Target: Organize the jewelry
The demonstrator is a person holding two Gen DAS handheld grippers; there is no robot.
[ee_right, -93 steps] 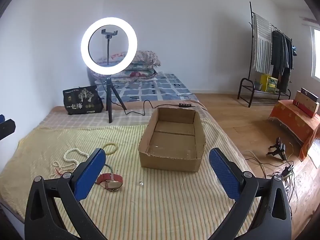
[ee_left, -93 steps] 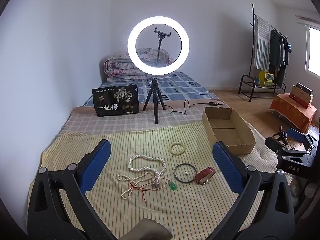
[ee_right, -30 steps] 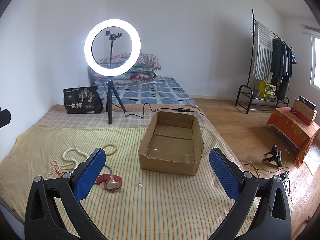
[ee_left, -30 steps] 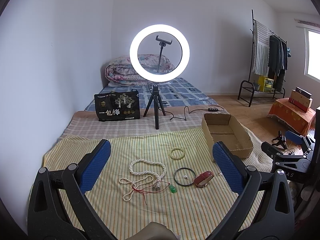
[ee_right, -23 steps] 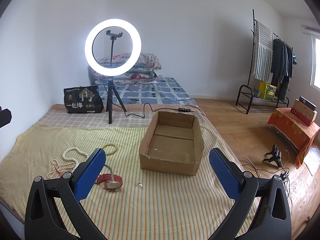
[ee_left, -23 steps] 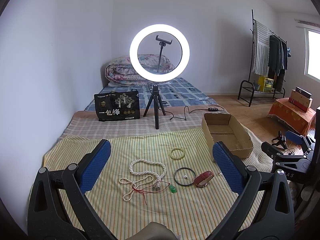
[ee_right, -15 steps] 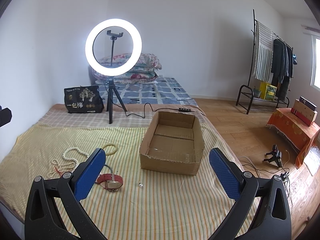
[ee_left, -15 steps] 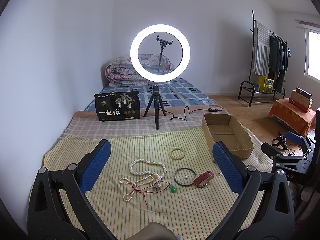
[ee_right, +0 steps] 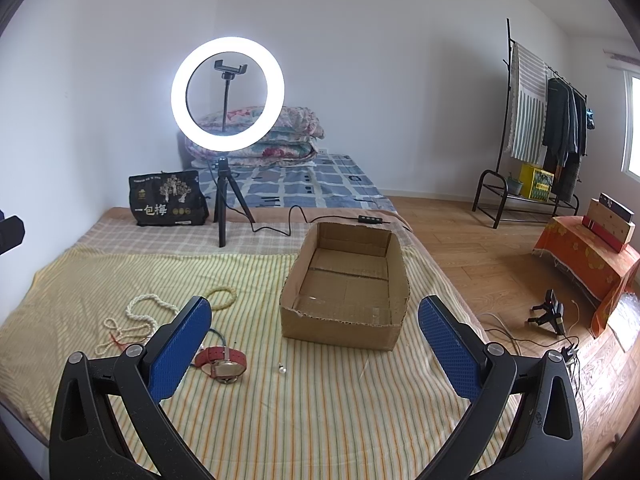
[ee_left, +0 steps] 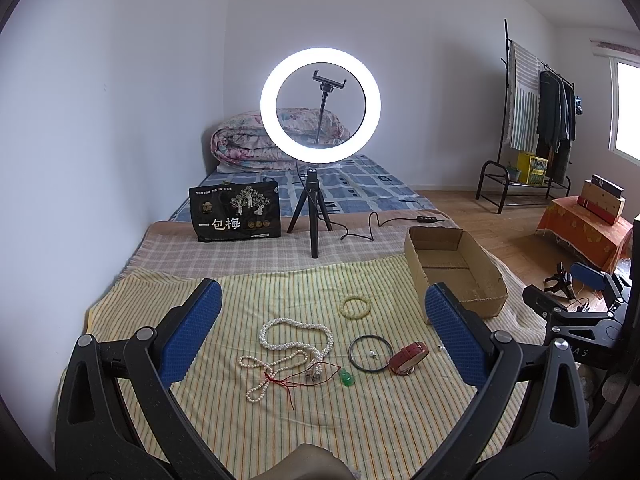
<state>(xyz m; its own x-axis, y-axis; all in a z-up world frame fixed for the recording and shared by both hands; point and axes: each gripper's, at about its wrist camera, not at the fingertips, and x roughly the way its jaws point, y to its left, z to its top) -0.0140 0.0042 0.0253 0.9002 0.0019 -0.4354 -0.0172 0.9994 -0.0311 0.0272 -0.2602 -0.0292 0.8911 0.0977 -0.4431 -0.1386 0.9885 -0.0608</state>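
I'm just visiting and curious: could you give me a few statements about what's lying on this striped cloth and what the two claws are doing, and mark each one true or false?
1. The cardboard box already holds jewelry. False: nothing can be seen inside it.
2. The red-strapped watch lies on the striped cloth. True.
3. The left gripper is clamped on the pearl necklace. False: its jaws are wide open and hold nothing; the necklace lies on the cloth.
4. The right gripper is open and holds nothing. True.
5. The ring light is lit. True.
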